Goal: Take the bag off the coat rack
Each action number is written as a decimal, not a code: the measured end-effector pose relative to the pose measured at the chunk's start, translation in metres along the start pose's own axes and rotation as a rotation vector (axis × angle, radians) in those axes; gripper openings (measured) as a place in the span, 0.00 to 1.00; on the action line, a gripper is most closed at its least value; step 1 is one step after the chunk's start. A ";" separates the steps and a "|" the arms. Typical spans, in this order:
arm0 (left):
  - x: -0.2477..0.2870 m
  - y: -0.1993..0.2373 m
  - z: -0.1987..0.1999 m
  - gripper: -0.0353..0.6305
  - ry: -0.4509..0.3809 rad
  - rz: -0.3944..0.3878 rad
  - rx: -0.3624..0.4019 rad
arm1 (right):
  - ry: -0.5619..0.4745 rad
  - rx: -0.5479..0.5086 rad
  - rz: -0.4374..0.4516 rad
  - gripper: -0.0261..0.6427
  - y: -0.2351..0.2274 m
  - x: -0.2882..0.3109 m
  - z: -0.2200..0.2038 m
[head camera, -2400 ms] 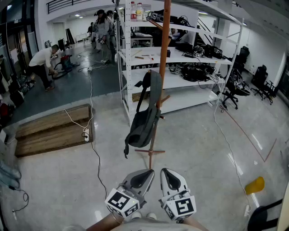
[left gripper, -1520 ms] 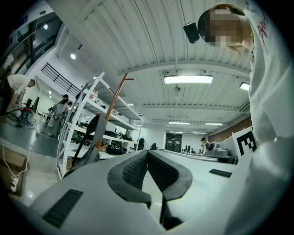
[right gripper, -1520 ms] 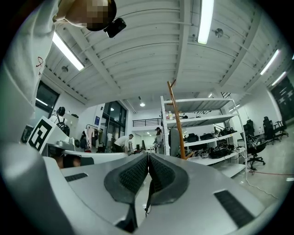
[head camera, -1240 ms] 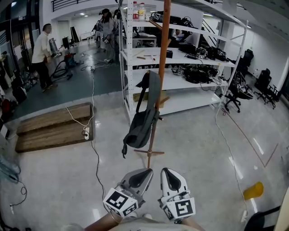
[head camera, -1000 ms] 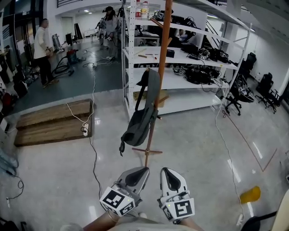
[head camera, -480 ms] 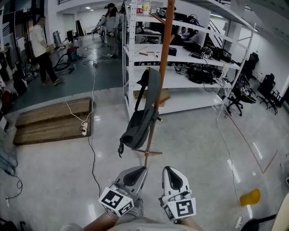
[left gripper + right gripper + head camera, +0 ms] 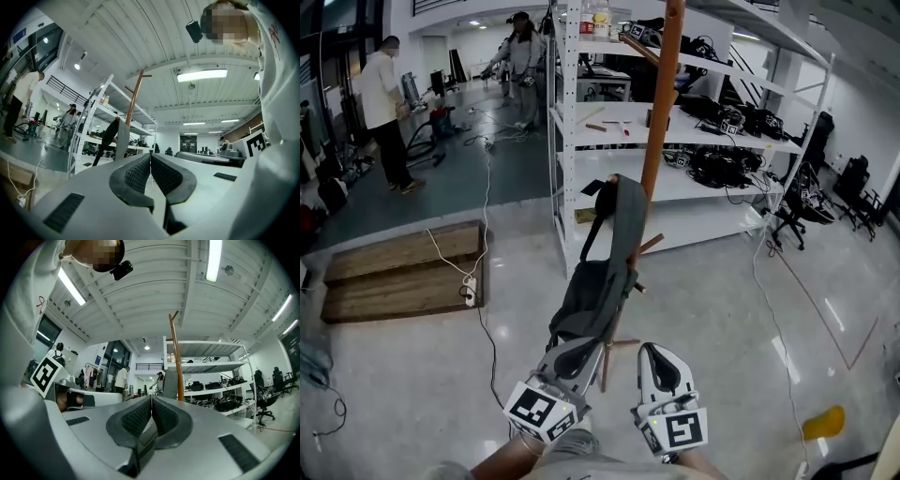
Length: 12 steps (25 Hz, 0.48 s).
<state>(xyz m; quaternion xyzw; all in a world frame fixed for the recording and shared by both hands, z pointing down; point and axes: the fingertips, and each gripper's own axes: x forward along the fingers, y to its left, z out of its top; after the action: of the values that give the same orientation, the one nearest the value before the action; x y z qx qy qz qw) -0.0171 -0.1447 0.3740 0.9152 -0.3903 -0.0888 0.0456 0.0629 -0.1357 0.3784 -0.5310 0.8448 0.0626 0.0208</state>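
Observation:
A grey bag (image 7: pixel 598 281) with a dark strap hangs from a peg of the wooden coat rack (image 7: pixel 661 112) just ahead of me. In the left gripper view the bag (image 7: pixel 119 137) and the coat rack (image 7: pixel 134 101) stand to the left beyond the jaws. In the right gripper view the bag (image 7: pixel 170 384) hangs beside the coat rack (image 7: pixel 176 357). My left gripper (image 7: pixel 577 357) is shut and empty, low in the head view, just below the bag. Beside it, my right gripper (image 7: pixel 654 364) is also shut with nothing in it.
White metal shelving (image 7: pixel 727 141) with black gear stands behind the rack. A wooden pallet (image 7: pixel 403 272) and a white cable (image 7: pixel 483 309) lie on the floor at left. Office chairs (image 7: pixel 792 211) are at right, a yellow object (image 7: pixel 823 422) at lower right. People (image 7: pixel 380 103) stand far left.
The coat rack and bag have come closer and lower in the head view; the bag's bottom now reaches my left gripper's tip. Both grippers stay shut.

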 end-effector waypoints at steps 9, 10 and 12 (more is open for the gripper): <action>0.071 0.073 0.000 0.34 0.077 -0.031 -0.003 | 0.006 0.013 -0.041 0.07 -0.024 0.073 -0.005; 0.080 0.078 0.001 0.36 0.090 -0.046 -0.007 | 0.023 0.031 -0.050 0.07 -0.025 0.079 -0.006; 0.098 0.088 0.007 0.40 0.099 -0.074 -0.003 | 0.043 0.061 -0.073 0.06 -0.027 0.089 -0.009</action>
<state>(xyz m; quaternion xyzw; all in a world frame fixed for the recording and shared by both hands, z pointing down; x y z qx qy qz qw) -0.0141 -0.2769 0.3685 0.9322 -0.3536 -0.0457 0.0629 0.0487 -0.2284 0.3758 -0.5617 0.8267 0.0246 0.0211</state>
